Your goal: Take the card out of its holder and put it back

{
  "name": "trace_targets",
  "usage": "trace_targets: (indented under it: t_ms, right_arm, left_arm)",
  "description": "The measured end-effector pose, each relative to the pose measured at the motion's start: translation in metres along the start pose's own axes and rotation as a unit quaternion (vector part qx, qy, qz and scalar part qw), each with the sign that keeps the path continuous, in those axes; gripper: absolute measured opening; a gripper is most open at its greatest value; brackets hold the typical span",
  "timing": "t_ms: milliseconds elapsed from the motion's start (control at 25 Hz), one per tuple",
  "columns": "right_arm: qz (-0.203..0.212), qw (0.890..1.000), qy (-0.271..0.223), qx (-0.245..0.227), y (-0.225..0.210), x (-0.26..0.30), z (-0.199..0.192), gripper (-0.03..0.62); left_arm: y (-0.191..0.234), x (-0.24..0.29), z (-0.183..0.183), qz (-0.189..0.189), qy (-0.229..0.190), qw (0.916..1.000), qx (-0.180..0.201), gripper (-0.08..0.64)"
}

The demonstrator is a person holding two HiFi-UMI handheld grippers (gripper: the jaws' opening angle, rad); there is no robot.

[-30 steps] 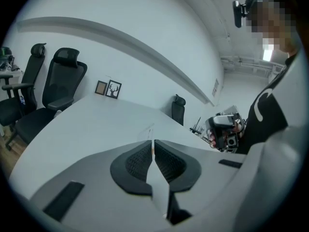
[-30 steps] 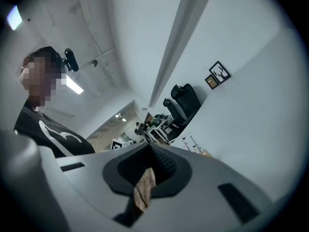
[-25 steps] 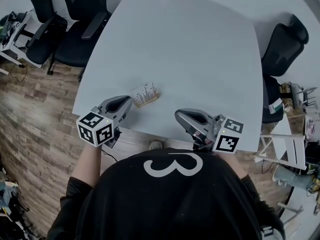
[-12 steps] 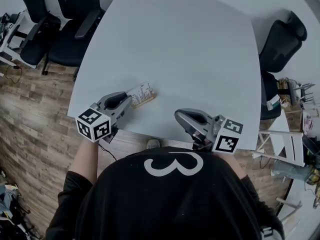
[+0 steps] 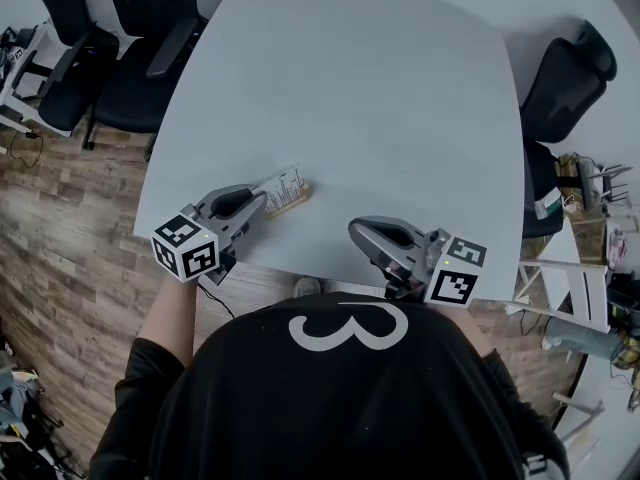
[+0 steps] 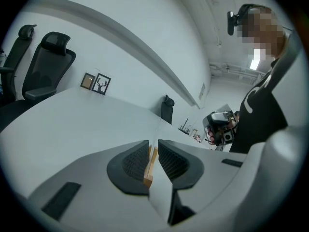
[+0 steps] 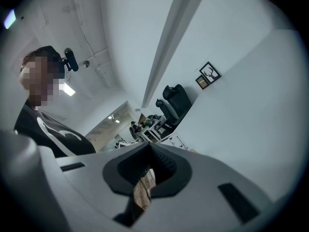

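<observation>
**Card and grippers.** The card (image 5: 284, 179) is standing in its wooden holder (image 5: 292, 201) near the front left edge of the white table (image 5: 380, 98). The left gripper (image 5: 262, 201) is lying low over the table, its tips meeting the holder's left end. Its jaws are pressing in on that end, and the card's edge is running along the inner face of one pad. The right gripper (image 5: 356, 231) is resting well apart from the card, off to its right at the table's near edge. Its jaws are drawn together and are holding nothing.

**Surroundings.** Black office chairs (image 5: 150, 58) are standing at the table's far left corner, and another chair (image 5: 565, 78) is standing at its right side. Wood-plank floor (image 5: 70, 228) is showing on the left. The table surface between the two grippers is lying bare.

**Differences between views.** In the head view the left gripper's body is covering the contact. The left gripper view is showing it directly: tan wood and the white card are filling the narrow gap between the ribbed pads. The right gripper view is showing that gripper's pads meeting at their tips, with floor planks showing through the slot behind them. Both gripper views are also showing two small framed pictures (image 6: 95, 82) at the table's far side, against the wall.
</observation>
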State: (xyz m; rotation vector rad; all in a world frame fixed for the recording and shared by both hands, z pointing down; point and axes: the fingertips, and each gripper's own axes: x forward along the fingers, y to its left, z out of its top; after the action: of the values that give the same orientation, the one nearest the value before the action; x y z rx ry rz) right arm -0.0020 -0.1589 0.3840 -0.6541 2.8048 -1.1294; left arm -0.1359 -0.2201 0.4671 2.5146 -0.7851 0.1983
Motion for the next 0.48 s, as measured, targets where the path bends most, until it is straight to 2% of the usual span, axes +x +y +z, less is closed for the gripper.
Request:
trace_targets:
  t_ms: [480]
  right_arm:
    - [0.01,1.0,0.012,0.009,-0.0038,0.0056,-0.0033,0.009]
  left_arm:
    - [-0.0053,0.0019,0.0017,0.006,0.005,0.9987,0.051,0.037]
